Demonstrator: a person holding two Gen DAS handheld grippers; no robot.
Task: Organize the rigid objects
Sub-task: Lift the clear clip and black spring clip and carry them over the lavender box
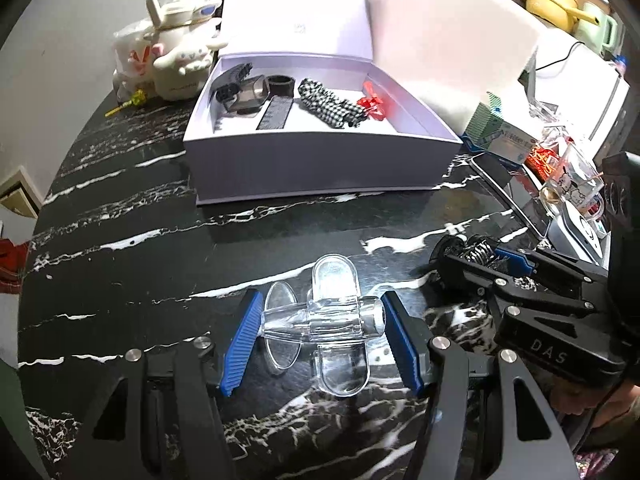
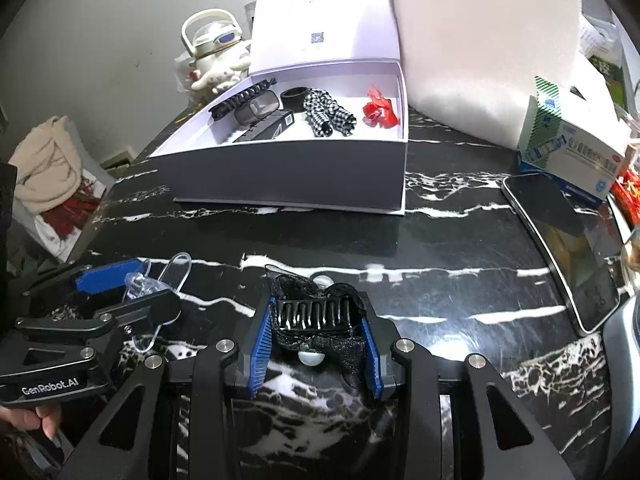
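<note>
My left gripper (image 1: 322,326) is shut on a clear plastic hair clip (image 1: 328,320), low over the black marble table (image 1: 160,248); it also shows in the right wrist view (image 2: 160,280). My right gripper (image 2: 316,332) is shut on a black hair claw with a mesh bow and pearls (image 2: 316,312), also seen in the left wrist view (image 1: 476,256). An open white box (image 1: 320,160) behind holds a black claw clip (image 1: 232,80), a smoky clip (image 1: 250,94), a black ring (image 1: 281,84), a black comb (image 1: 276,112), a checkered scrunchie (image 1: 332,104) and a red clip (image 1: 372,102).
A white character kettle (image 1: 180,48) and mug stand left of the box. A phone (image 2: 560,248), medicine boxes (image 2: 568,144), a white foam sheet (image 2: 480,48) and a glass (image 1: 572,180) crowd the right side.
</note>
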